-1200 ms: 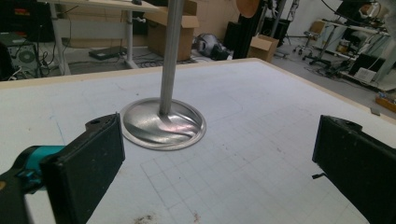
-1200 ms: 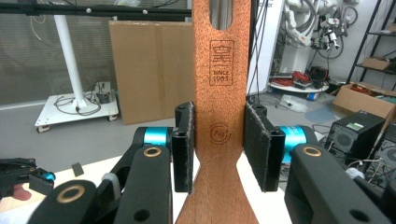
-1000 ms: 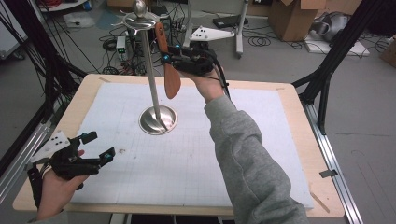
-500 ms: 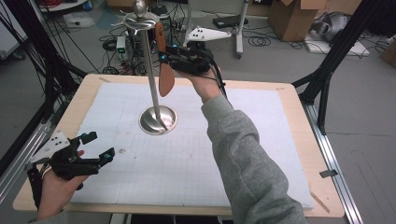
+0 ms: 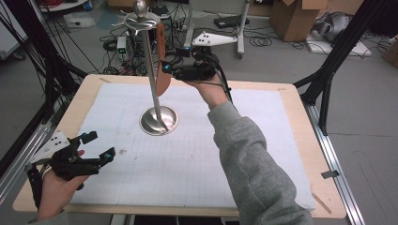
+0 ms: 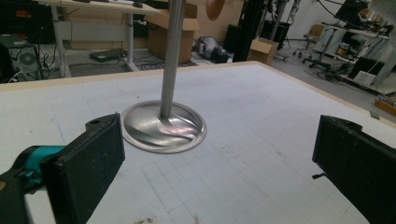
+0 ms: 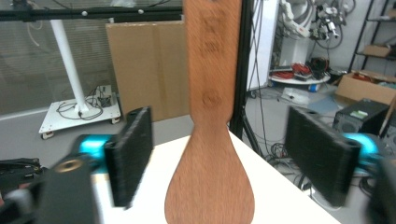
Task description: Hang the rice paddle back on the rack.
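Spatula [image 5: 162, 61]: wooden; is being seen hanging from the stand [image 5: 151, 70], upper centre of the high view
Right gripper [image 5: 165, 70]: jaws are being held wide apart on either side of the blade; nothing gripped
Left gripper [image 5: 97, 146]: is being held open and empty, lower left
Risk: judged, spatula being knocked off its hook, or the stand being tipped, by a sideways nudge

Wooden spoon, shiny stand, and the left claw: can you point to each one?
Wooden spoon [image 7: 210, 186], right gripper view, on its wide blade.
Shiny stand [image 6: 163, 128], left gripper view, on its round base.
Left claw [image 5: 96, 146], high view, between its fingertips.
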{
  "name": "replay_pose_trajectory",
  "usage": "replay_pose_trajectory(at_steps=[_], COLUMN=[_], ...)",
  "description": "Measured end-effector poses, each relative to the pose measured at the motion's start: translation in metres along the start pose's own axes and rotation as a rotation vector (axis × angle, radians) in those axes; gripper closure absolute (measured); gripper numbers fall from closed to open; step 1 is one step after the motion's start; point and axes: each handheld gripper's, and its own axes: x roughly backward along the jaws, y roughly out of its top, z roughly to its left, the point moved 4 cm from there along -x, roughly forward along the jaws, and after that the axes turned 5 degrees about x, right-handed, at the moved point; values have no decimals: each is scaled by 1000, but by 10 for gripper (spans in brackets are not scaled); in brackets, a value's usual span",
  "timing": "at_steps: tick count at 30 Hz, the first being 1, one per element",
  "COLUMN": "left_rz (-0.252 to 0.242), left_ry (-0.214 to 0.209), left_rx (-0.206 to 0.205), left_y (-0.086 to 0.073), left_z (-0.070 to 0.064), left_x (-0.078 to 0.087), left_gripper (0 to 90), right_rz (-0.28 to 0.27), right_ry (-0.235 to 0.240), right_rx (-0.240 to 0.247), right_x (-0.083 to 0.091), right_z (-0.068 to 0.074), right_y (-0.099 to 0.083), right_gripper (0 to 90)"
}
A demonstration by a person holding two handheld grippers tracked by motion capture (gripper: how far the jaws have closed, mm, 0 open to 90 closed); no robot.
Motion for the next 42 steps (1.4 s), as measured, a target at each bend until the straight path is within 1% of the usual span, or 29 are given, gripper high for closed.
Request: replay_pose_trajectory(at_steps=[1, 3, 5, 7, 9, 10, 12, 14, 16, 17, 18, 19, 21, 22, 23, 25, 28, 31, 34, 35, 38, 39, 42], left_rz=[0, -3, -4, -5, -6, -6, -9, 0, 4, 6, 11, 13, 14, 13, 16, 15, 19, 11, 4, 0, -3, -4, -8], left_ry=[-1, -3, -6, -9, -12, -12, -22, -26, -37, -37, -40, -44, -47, -49, -52, -58, -66, -67, -64, -63, -60, -59, -59], left_rx=[-5, -7, -6, -5, -2, -3, -1, -5, -9, -11, -14, -17, -16, -17, -18, -18, -22, -20, -19, -12, -14, -12, -6], left_y=[1, 2, 2, 3, 3, 4, 4, 3, 3, 3, 4, 4, 4, 5, 5, 6, 7, 8, 10, 10, 11, 11, 11], left_z=[0, 0, 0, 0, -1, -1, -1, -3, -5, -6, -6, -6, -6, -6, -7, -8, -9, -8, -6, -5, -3, -3, -3], left_x=[0, -2, -3, -5, -8, -9, -12, -17, -21, -24, -25, -28, -31, -33, -34, -37, -41, -42, -41, -41, -40, -40, -40], left_gripper=[28, 28, 28, 28, 28, 28, 28, 28, 28, 28, 28, 28, 28, 27, 28, 28, 28, 28, 28, 28, 28, 27, 28], right_rz=[6, 13, 12, 24, 34, 36, 46, 65, 72, 77, 79, 83, 93, 96, 103, 104, 102, 94, 100, 102, 101, 102, 102], right_ry=[-6, -17, -16, -10, -6, -8, -7, -6, -3, 10, 36, 46, 39, 41, 40, 25, 9, 10, -8, -13, -27, -31, -43], right_rx=[-7, -22, -25, -32, -27, -16, -9, -7, -4, -9, -12, -6, 17, 20, 13, 20, -3, -33, -33, -41, -48, -57, -64], right_x=[2, 6, 11, 16, 22, 25, 31, 36, 42, 45, 48, 51, 58, 62, 66, 74, 86, 95, 103, 106, 114, 116, 123], right_z=[-1, -2, -3, -4, -4, -5, -5, -5, -6, -6, -5, -4, -4, -3, -4, -5, -9, -12, -16, -17, -20, -21, -23], right_y=[-2, -7, -12, -17, -23, -26, -32, -40, -46, -49, -52, -55, -60, -63, -66, -72, -80, -88, -96, -98, -106, -108, -113], right_gripper=[143, 115, 114, 114, 114, 114, 114, 114, 114, 115, 118, 122, 122, 122, 122, 122, 122, 122, 121, 121, 121, 121, 121])
